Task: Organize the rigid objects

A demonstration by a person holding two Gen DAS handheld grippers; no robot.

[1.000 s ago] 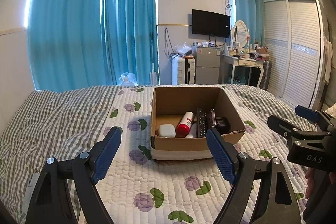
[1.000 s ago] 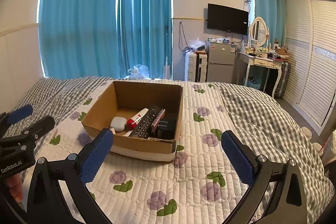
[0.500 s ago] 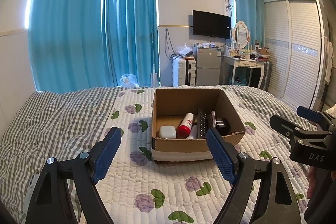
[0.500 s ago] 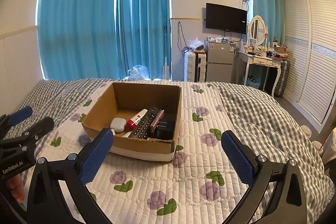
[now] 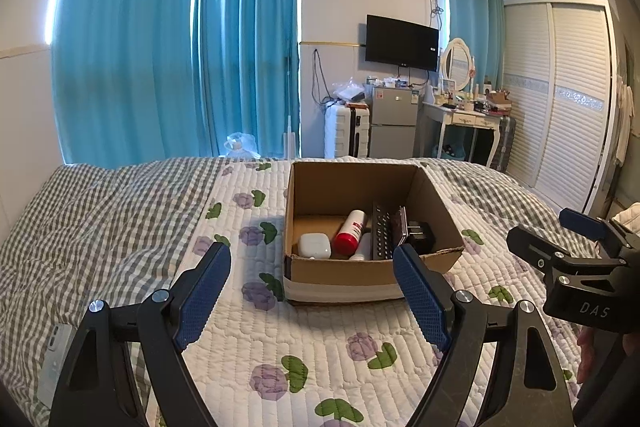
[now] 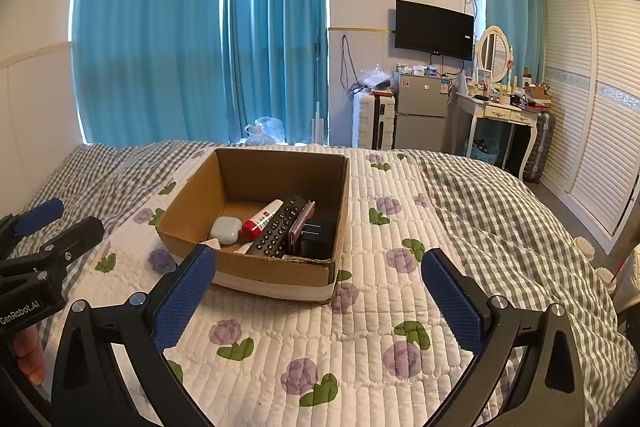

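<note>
An open cardboard box sits on the quilted bed. Inside lie a white earbud case, a red-capped white tube, a black remote, a pink phone and a black charger block. My left gripper is open and empty, in front of the box. My right gripper is open and empty, near the box's right front corner. Each gripper also shows in the other's view: the right gripper, the left gripper.
A grey phone-like object lies at the bed's left edge. Beyond the bed stand blue curtains, a small fridge, a white suitcase, a dressing table and a white wardrobe.
Both grippers have drawn back slightly from the box and stayed open. Nothing in the box has moved.
</note>
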